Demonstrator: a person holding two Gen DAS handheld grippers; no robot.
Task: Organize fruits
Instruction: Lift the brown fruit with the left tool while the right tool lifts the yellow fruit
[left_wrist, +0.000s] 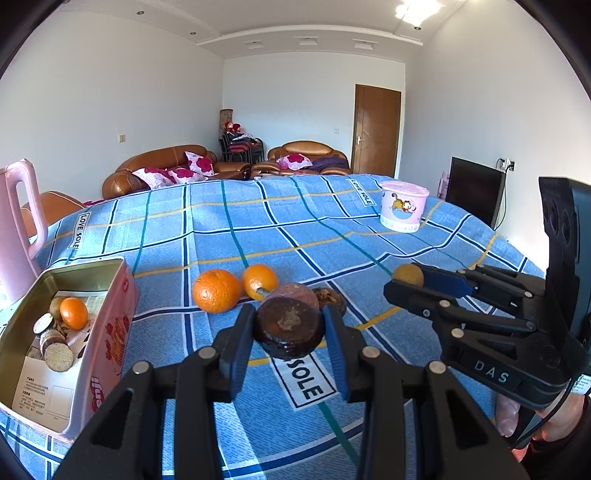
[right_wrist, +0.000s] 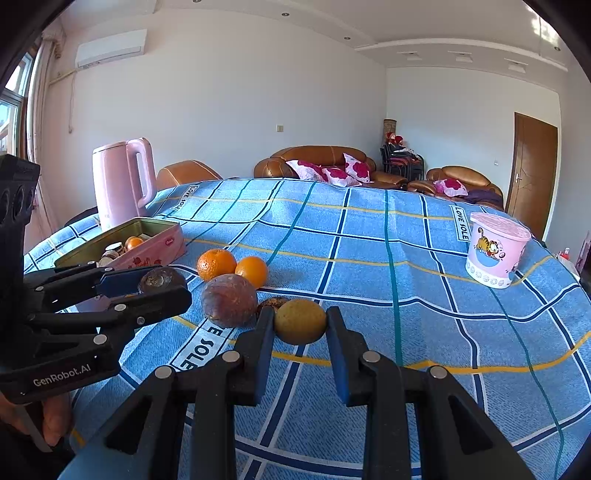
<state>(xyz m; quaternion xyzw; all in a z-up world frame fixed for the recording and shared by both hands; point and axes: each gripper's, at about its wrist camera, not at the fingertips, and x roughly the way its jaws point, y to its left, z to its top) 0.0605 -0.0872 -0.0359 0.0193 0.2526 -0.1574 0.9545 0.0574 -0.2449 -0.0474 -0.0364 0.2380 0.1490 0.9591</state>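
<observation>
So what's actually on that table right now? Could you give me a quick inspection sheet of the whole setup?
Surface: blue checked tablecloth over the table.
Job's things: two oranges and a purplish round fruit loose on the cloth; pink tin, open, holding a small orange and brown discs.
Clutter: pink kettle; pink cartoon tub, far right.
Grippers: left gripper shut on a dark brown round piece; right gripper shut on a yellow-brown fruit.
Cables: nothing seen on the table.
Surroundings: brown sofas, wooden door, dark TV screen.
</observation>
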